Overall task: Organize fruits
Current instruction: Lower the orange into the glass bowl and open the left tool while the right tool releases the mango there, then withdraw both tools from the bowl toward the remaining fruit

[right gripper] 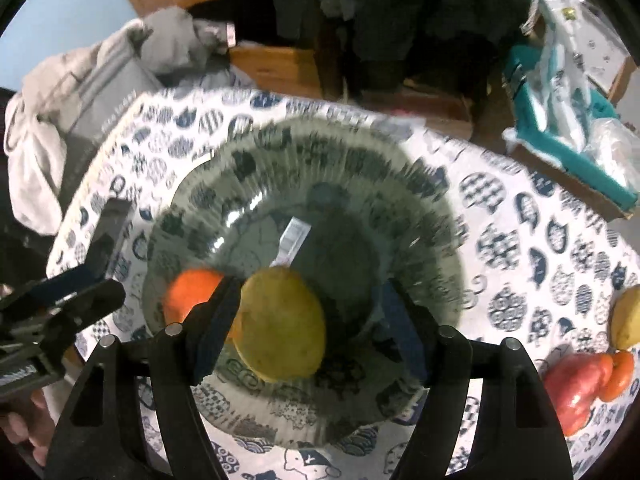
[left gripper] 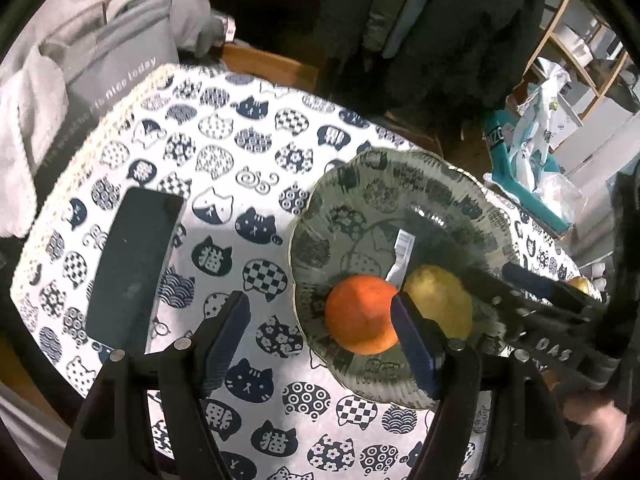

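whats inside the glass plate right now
An orange, a yellow-green fruit and a white label show in the glass plate; fingers cover part.

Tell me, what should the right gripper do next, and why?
Probably lift the right gripper clear of the bowl and go for the fruit on the cloth. Its jaws stand open around the pear, which lies in the bowl beside the orange. A yellow fruit and a red one wait outside.

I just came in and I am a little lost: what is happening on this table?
A person holding a gripper in each hand is sorting fruit into a glass bowl. An orange and a yellow pear already lie inside. The right gripper stands open over the pear; the left gripper is open, empty.
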Demonstrator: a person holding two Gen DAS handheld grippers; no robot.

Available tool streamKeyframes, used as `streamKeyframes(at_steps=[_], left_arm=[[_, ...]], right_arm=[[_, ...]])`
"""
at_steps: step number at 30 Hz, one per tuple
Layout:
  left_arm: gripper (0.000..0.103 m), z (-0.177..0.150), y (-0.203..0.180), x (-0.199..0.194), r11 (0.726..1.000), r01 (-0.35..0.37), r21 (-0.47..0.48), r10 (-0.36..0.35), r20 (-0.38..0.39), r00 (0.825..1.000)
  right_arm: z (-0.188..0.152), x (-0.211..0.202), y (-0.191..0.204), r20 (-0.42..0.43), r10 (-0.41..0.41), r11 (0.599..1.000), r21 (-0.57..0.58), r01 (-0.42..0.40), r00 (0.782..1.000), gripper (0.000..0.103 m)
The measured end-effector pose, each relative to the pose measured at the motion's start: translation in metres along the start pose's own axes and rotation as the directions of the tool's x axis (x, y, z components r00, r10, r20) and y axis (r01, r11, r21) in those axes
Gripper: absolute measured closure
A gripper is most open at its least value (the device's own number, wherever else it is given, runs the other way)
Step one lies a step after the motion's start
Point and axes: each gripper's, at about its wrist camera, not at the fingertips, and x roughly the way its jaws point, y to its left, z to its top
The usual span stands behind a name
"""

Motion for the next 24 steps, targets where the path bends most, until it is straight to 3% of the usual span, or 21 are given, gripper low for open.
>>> streamKeyframes(at_steps=[5, 14, 24], left_arm=[[0.028, 0.003, -0.014, -0.021, 0.999, 0.024, 0.03, -0.026, 0.049, 0.998], [0.028, 0.003, -0.051, -0.07, 0.99, 0.073, 0.119, -0.091, 0.154, 0.984], [0.019, -0.002, -0.079, -0.135, 0.973, 0.096, 0.208, -0.152, 0.275, 0.949]], right_arm=[[0.005, -0.039, -0.005, 0.087, -0.029, 1.0, 0.013, 0.028, 0.996, 0.029], [0.0, -0.119, -0.01, 0.246, -0.074, 0.997, 0.0, 0.076, 0.966, 0.027], [-0.019, -0.21, -0.011, 0.42, -0.091, 0.995, 0.006, 0.098, 0.903, 0.017]])
